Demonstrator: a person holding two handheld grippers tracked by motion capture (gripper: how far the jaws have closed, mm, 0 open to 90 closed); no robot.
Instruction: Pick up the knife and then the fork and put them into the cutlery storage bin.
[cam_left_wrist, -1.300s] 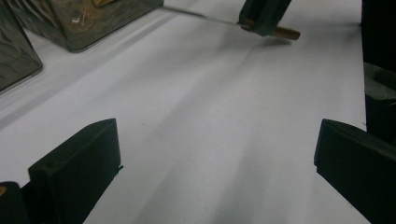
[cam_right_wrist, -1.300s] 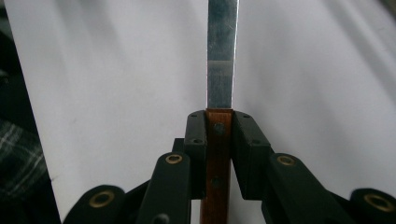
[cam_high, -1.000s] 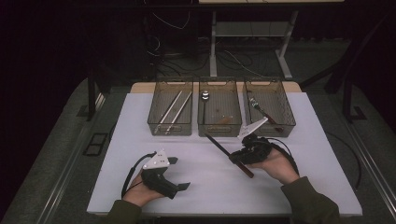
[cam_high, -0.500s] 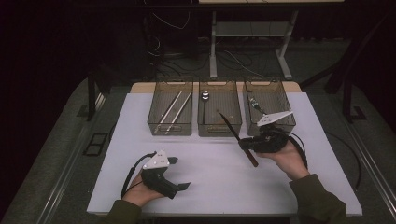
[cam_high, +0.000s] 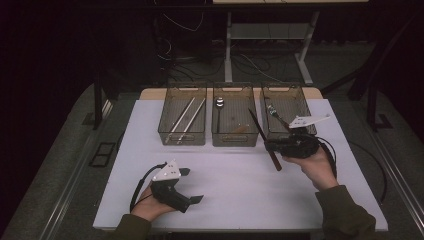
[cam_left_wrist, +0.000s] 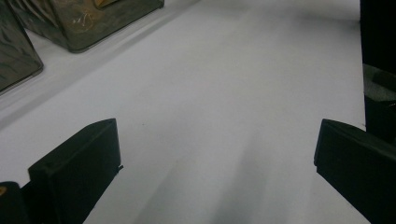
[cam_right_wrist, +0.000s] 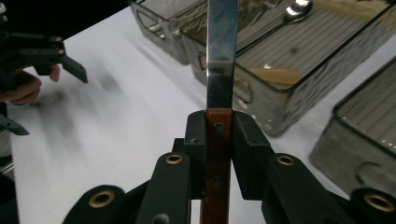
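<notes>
Knife (cam_right_wrist: 219, 88) clamped in right tool (cam_right_wrist: 219, 135) near trays (cam_high: 232, 135) | left tool (cam_left_wrist: 217, 163) apart, on table (cam_high: 225, 180)

Table (cam_high: 235, 195): covered by a white top; a wooden edge is seen at its far side.
Floor (cam_high: 65, 150): grey, seen on both sides of the table.
Desk frame (cam_high: 265, 35): pale metal legs are seen behind the table.
Cables (cam_high: 195, 62): strewn across the floor under the desk frame.
Light: the table is lit; the far room is left dark.
</notes>
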